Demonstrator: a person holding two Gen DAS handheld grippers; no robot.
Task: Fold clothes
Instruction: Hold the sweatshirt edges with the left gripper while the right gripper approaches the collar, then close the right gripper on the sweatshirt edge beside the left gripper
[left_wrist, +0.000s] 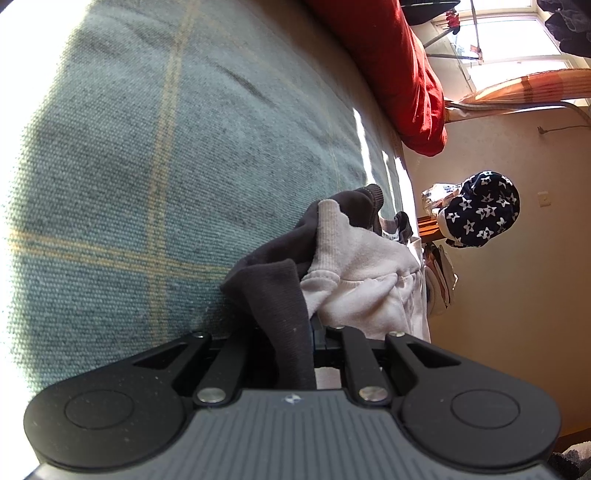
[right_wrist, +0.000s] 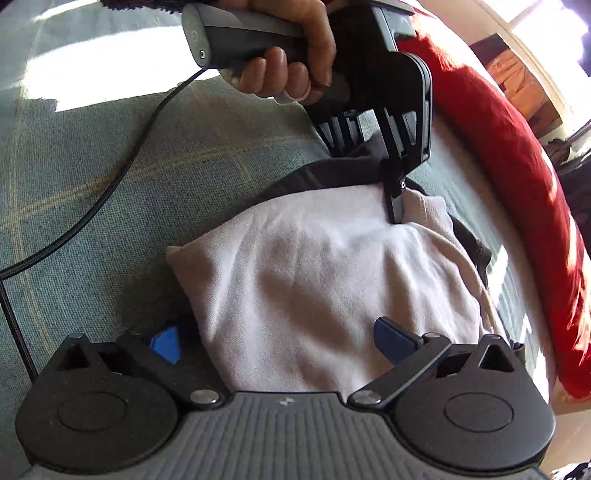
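Note:
A pale pink garment (right_wrist: 314, 266) with dark grey parts (left_wrist: 273, 291) lies bunched on a teal checked bedcover (left_wrist: 147, 166). In the right wrist view a person's hand (right_wrist: 291, 70) holds my left gripper (right_wrist: 397, 201), which points down at the garment's far edge and is shut on the cloth there. In the left wrist view the dark grey cloth runs between the fingers of my left gripper (left_wrist: 291, 328) and hides the tips. My right gripper (right_wrist: 279, 341) stands open over the garment's near edge, blue pads (right_wrist: 391, 338) wide apart with the pale cloth between them, not pinched.
A red cushion (right_wrist: 517, 192) lies along the far side of the bed, beside a wall and a bright window (left_wrist: 509, 40). A black cable (right_wrist: 110, 184) trails across the bedcover at the left. A dark star-patterned cloth (left_wrist: 484, 210) sits beyond the bed's edge.

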